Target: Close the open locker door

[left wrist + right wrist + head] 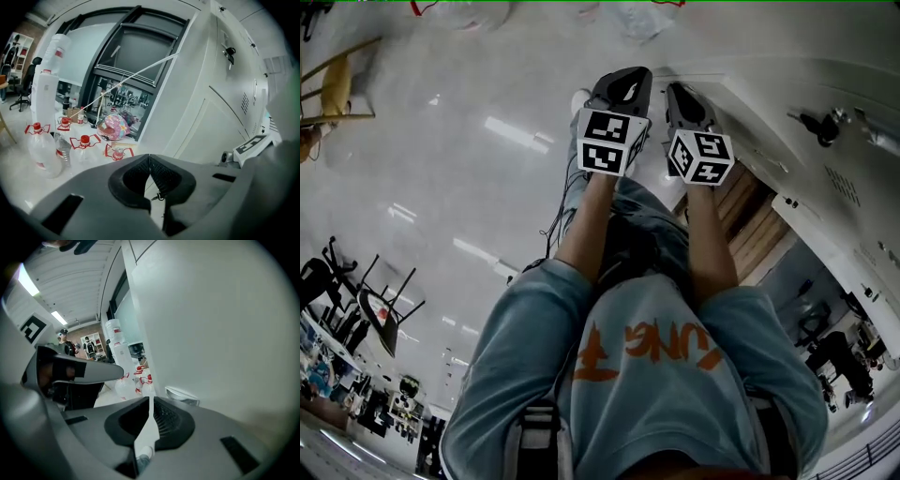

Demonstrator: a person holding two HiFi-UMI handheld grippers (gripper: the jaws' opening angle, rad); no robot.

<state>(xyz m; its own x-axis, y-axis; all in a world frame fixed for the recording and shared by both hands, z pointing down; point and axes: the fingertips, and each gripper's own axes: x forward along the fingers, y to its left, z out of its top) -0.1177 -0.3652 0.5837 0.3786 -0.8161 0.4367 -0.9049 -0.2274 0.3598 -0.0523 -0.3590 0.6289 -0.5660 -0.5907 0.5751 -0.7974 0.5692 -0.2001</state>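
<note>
White lockers (787,122) run along the right of the head view, with a key lock (820,124) and vent slots on their fronts. Below my right forearm an opening shows wooden boards (745,220). Both grippers are held out side by side in front of the person. My left gripper (626,80) points along the locker front (206,98), its fingertips touching and empty (150,158). My right gripper (682,94) sits close beside a plain white panel (211,319). Its jaws (151,400) stand almost together with a thin slit between them and nothing in it.
Several clear water bottles with red caps (44,150) stand on the pale floor by a tall stack of jugs (49,75) and a colourful helmet-like thing (112,126). Black chairs (380,300) stand at the left, a yellow chair (328,89) farther off.
</note>
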